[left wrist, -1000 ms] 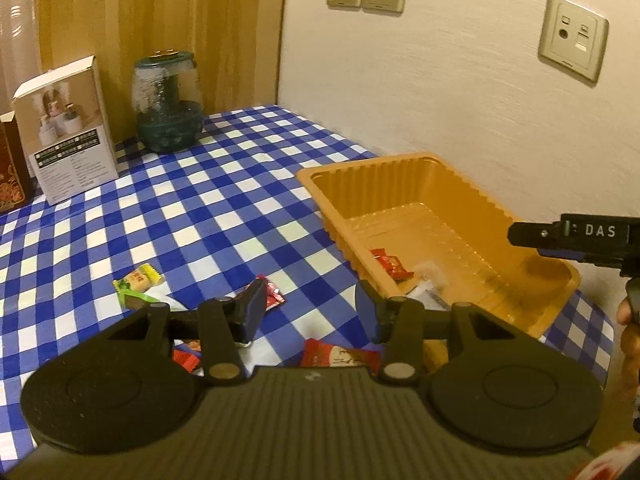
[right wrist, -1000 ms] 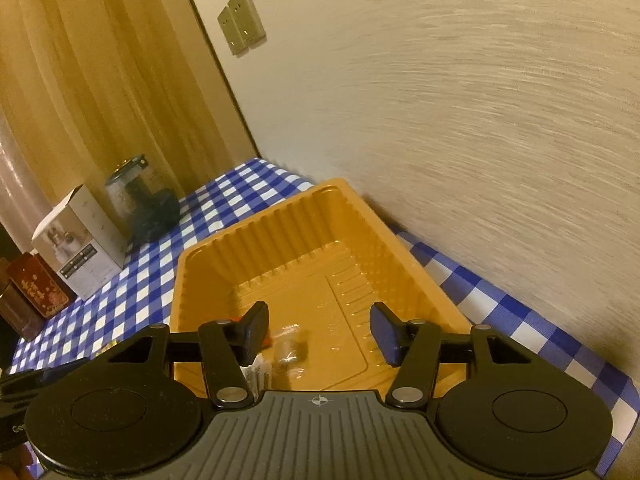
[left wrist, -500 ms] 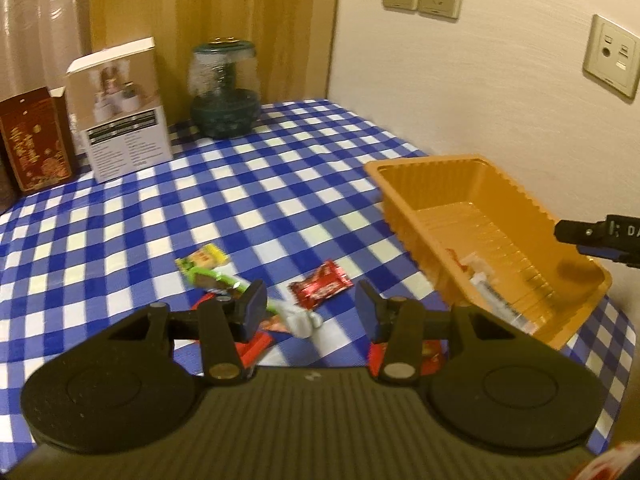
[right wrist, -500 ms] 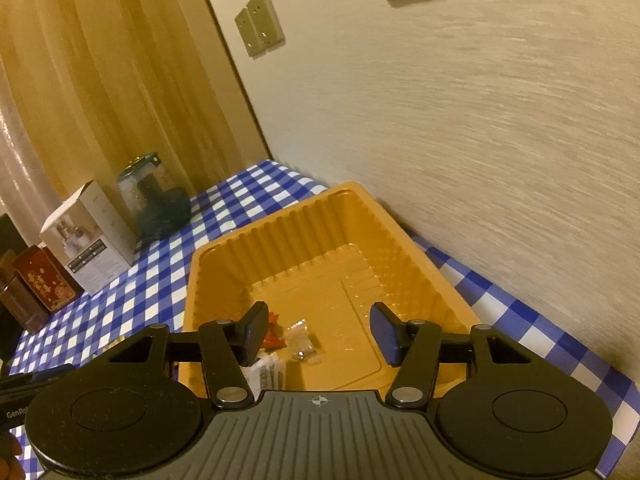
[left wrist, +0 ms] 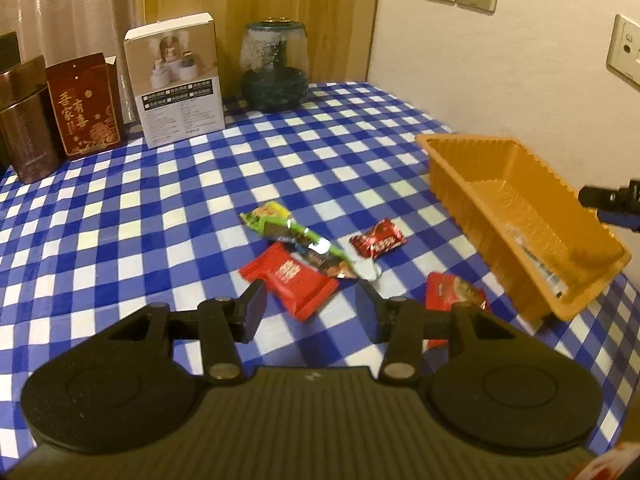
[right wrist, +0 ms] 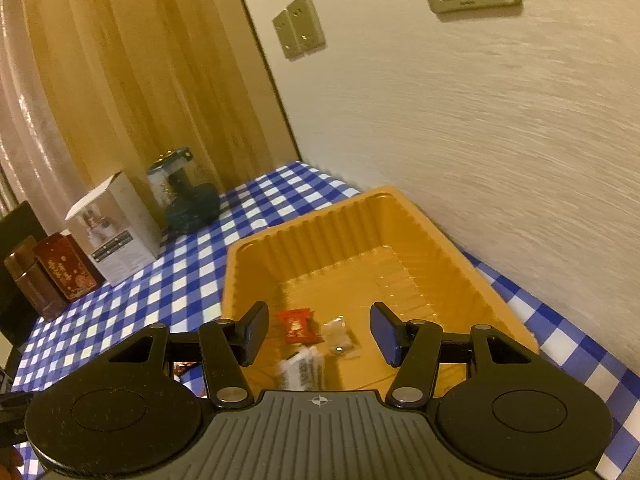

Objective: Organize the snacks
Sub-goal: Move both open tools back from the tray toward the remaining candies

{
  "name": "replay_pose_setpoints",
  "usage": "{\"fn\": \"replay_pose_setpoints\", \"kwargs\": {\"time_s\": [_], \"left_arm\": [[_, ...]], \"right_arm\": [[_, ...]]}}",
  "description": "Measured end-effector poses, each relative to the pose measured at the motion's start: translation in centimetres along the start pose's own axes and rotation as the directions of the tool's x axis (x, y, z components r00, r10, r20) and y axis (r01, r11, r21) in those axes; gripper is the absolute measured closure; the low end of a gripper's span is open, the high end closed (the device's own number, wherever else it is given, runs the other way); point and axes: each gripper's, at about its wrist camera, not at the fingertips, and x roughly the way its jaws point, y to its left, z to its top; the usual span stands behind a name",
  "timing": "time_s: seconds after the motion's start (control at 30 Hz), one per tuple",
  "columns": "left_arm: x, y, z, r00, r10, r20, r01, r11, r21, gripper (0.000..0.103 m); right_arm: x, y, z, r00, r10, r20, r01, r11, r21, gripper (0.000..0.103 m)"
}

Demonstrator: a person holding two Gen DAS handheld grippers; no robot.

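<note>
Snacks scattered on the checked cloth, a few already in the orange tray

The left gripper (left wrist: 310, 304) hangs part-open and empty above the blue checked tablecloth (left wrist: 120, 220); the large red packet (left wrist: 290, 278) lies just ahead of its fingertips, in line with the gap, untouched; a green wrapper (left wrist: 288, 230) and a small red candy (left wrist: 378, 238) sit a little further on, another red pack (left wrist: 452, 292) behind its right finger; the orange tray (left wrist: 452, 184) stands to the right by the wall; the right gripper (right wrist: 318, 330) hovers part-open over that tray, holding nothing, with a red sweet (right wrist: 298, 324), a clear wrapper (right wrist: 338, 334) and a white packet (right wrist: 300, 368) lying on the tray floor beneath the gap
</note>
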Motion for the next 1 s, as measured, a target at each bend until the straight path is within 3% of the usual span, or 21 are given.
{"fn": "replay_pose_setpoints", "kwargs": {"time_s": [0.23, 0.6, 1.0], "left_arm": [[0.1, -0.7, -1.1, 0.999, -0.04, -0.032, 0.041, 0.999, 0.029, 0.058], [1.3, -4.5, -2.2, 0.983, -0.157, -0.091, 0.167, 0.979, 0.116, 0.058], [3.8, -7.8, -2.9, 0.969, -0.211, -0.129, 0.232, 0.955, 0.186, 0.062]], "right_arm": [[-1.2, 2.0, -1.4, 0.999, 0.036, 0.006, -0.036, 0.999, -0.028, 0.047], [-4.8, 3.2, -5.2, 1.0, -0.023, 0.0, 0.023, 0.997, -0.071, 0.047], [-5.7, 3.7, -9.0, 0.993, -0.042, -0.107, 0.033, 0.996, -0.081, 0.05]]}}
